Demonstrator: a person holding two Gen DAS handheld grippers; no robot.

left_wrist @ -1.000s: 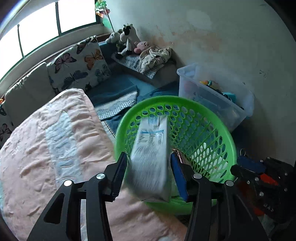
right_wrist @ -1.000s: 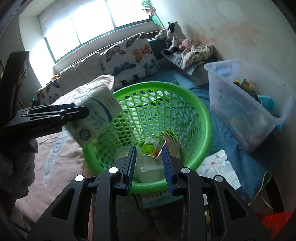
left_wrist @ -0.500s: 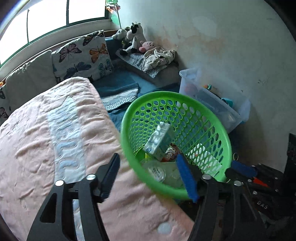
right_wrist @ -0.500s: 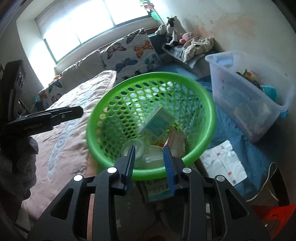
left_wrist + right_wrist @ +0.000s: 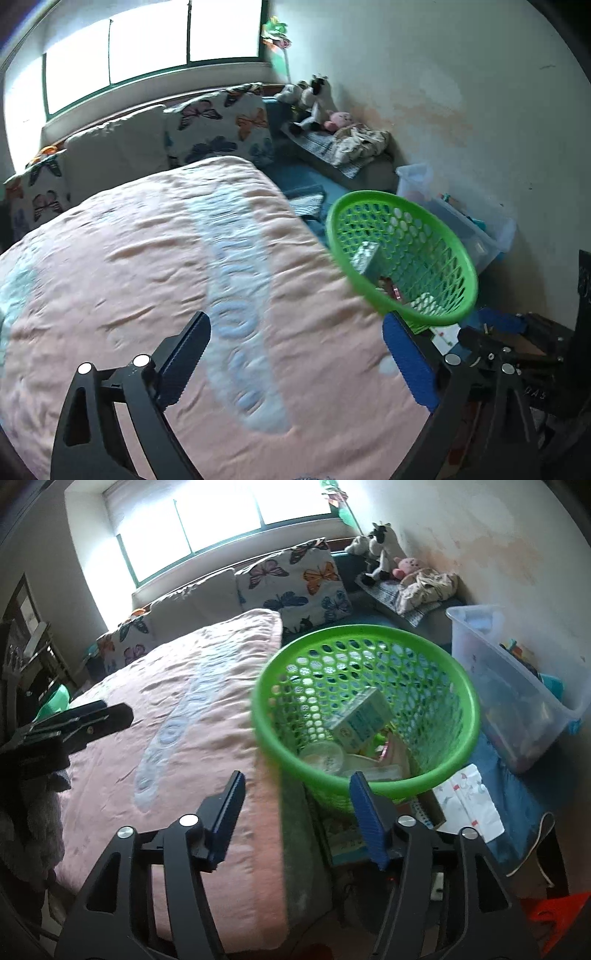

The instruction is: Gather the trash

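Note:
A green perforated basket (image 5: pixel 458 753) stands on the floor beside the bed; it also shows in the left wrist view (image 5: pixel 454 258). Inside it lie a white-and-blue carton (image 5: pixel 360 716), a clear round lid (image 5: pixel 321 757) and other scraps. The carton shows in the left wrist view (image 5: pixel 365 254) too. My left gripper (image 5: pixel 295 354) is open and empty over the pink blanket (image 5: pixel 147 277); it appears at the left of the right wrist view (image 5: pixel 85 720). My right gripper (image 5: pixel 297 812) is open and empty, just short of the basket's near rim.
A clear plastic storage bin (image 5: pixel 517 686) stands right of the basket by the wall. A white printed sheet (image 5: pixel 469 801) lies on the blue floor mat. Butterfly cushions (image 5: pixel 295 587) and stuffed toys (image 5: pixel 380 550) line the back. Dark equipment (image 5: pixel 535 354) sits at the right.
My left gripper let the carton drop into the basket, opened wide and pulled back left over the bed. My right gripper opened wider and shifted left.

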